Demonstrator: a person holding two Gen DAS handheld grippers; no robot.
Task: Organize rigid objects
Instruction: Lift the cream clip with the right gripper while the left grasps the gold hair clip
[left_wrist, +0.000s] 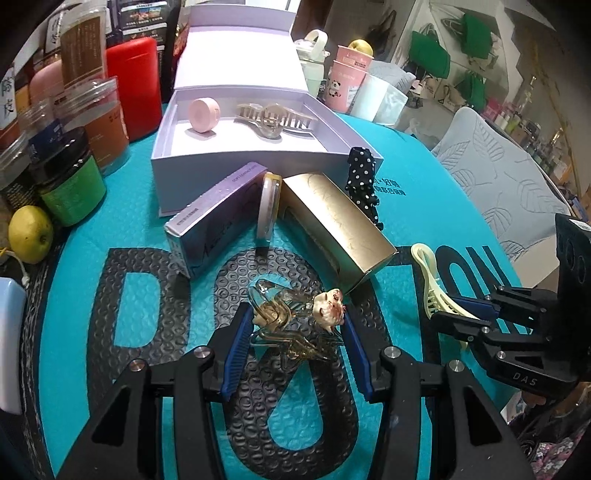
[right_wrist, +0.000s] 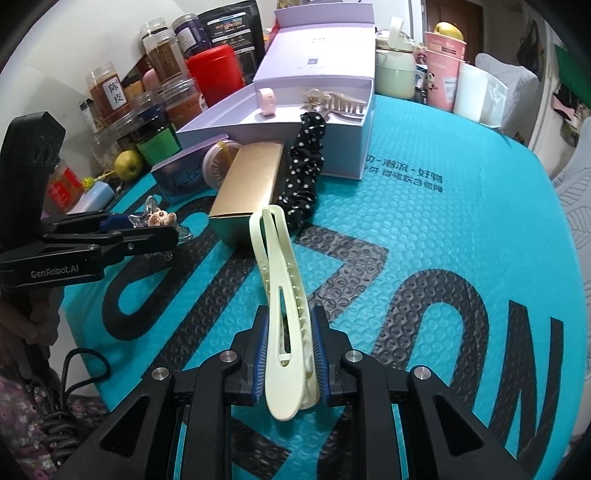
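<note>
Left gripper (left_wrist: 295, 332) clamps a clear claw clip (left_wrist: 291, 321); right gripper (right_wrist: 289, 354) pinches a cream clip (right_wrist: 282, 295), low in frame, which could twist loose.

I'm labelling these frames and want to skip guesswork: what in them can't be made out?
- Clear hair claw, left wrist view: its lower teeth blur into the dark lettering on the mat.
- Cream hair clip, right wrist view: its rear end is hidden between the right gripper pads.
- Purple carton: print too small to read.
- Lavender box, left wrist view: lid cut off by the top edge.
</note>
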